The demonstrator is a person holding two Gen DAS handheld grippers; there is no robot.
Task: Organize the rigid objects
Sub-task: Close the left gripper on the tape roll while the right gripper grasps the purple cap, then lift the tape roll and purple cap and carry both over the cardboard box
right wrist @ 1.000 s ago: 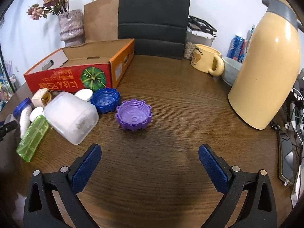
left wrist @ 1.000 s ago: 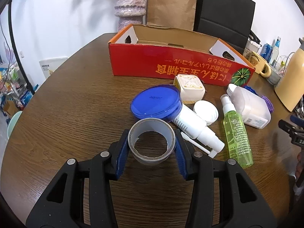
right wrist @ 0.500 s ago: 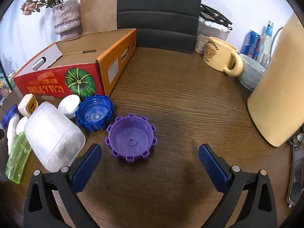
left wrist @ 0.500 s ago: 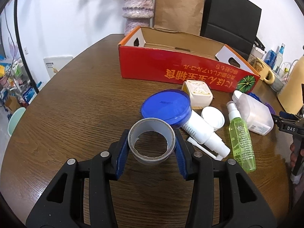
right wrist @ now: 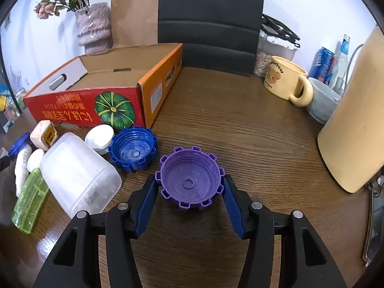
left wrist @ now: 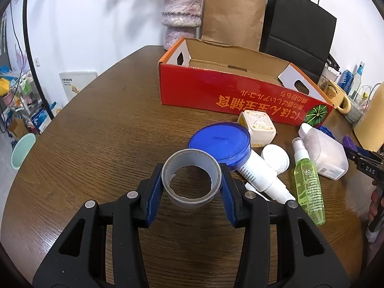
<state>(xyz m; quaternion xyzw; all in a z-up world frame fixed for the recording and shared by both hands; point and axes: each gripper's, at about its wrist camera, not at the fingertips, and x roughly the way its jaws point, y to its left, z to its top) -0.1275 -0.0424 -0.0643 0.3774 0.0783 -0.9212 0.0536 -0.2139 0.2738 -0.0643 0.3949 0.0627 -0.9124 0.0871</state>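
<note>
My left gripper [left wrist: 191, 187] is shut on a grey tape roll [left wrist: 191, 180] and holds it above the table. The open red cardboard box [left wrist: 230, 96] lies beyond it; it also shows in the right wrist view [right wrist: 79, 110]. My right gripper [right wrist: 190, 189] has its pads closed against the sides of a purple ribbed cap [right wrist: 190, 180] that rests on the table. A blue ribbed cap [right wrist: 133, 150] sits just to its left.
A blue lid [left wrist: 219, 141], white tube [left wrist: 261, 175], white square box [left wrist: 258, 126], white cap [left wrist: 274, 157], green spray bottle [left wrist: 308, 189] and clear jar [left wrist: 324, 154] lie on the table. A bear mug [right wrist: 284, 81], bowl [right wrist: 322, 100] and yellow thermos [right wrist: 355, 124] stand at right.
My left gripper has lifted the tape roll and drawn away from the clutter. My right gripper has advanced to the purple cap and closed from wide open onto its sides.
</note>
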